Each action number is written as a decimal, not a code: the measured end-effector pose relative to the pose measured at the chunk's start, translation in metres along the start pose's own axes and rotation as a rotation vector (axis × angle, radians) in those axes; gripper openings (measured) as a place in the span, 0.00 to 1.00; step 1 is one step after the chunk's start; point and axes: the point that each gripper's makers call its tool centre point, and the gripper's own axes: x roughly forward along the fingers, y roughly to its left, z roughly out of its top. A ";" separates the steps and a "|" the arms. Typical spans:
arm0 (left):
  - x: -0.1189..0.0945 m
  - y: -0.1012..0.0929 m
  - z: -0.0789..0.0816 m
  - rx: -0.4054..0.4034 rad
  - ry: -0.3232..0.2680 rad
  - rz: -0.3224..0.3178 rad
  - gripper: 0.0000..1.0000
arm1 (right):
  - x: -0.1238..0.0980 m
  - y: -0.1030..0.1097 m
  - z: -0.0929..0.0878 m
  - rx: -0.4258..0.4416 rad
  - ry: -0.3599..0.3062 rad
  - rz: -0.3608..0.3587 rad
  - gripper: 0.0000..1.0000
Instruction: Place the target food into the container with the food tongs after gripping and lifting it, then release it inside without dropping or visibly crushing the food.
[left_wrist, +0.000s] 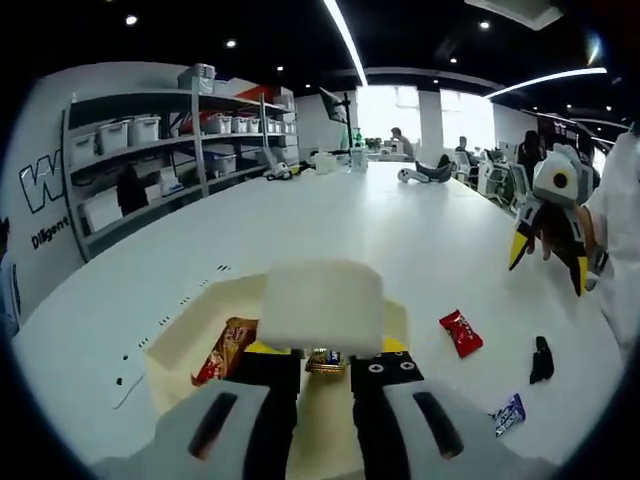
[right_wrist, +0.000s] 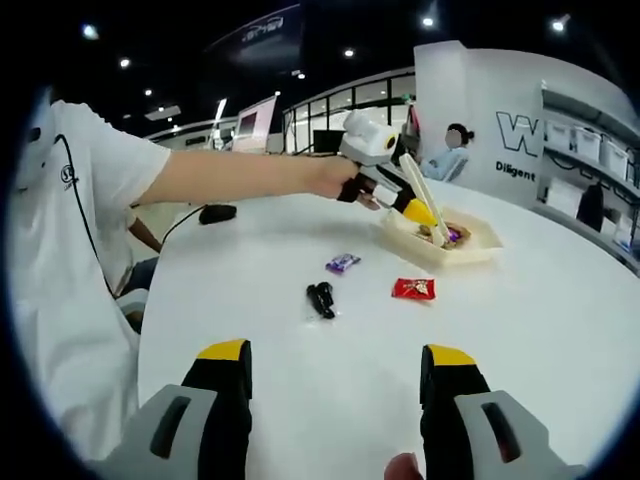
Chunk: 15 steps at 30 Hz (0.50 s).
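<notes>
Holding the tongs (right_wrist: 425, 205) over the tray (right_wrist: 480, 245), the left gripper (left_wrist: 325, 375) has its jaws closed on the tong handles. The tong tips meet around a small gold-wrapped sweet (left_wrist: 325, 362), which sits low inside the tray, above its floor or on it; which cannot be told. A brown-wrapped bar (left_wrist: 228, 350) already lies in the tray beside it.

On the tabletop outside the tray lie a red sweet (right_wrist: 413, 289), a purple sweet (right_wrist: 342, 263) and a black item (right_wrist: 320, 299), all well apart from the table's edges.

The right gripper (right_wrist: 335, 400) hangs idle over bare table with its jaws wide apart and nothing between them.

Judgement: the release step is in hand. It is done well by lowering the tips until the sweet rests on the tray floor, easing the squeeze slowly, then lifting straight up clear of the tray wall.
</notes>
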 end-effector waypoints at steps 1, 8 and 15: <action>0.000 0.000 0.000 0.002 0.002 0.000 0.17 | 0.000 0.000 0.000 0.000 0.001 0.000 0.66; 0.002 0.003 -0.004 0.034 0.020 0.002 0.18 | 0.000 0.000 0.000 0.002 0.000 0.000 0.66; 0.005 0.007 -0.005 0.055 0.029 -0.002 0.18 | -0.001 -0.001 -0.001 0.005 -0.002 -0.002 0.66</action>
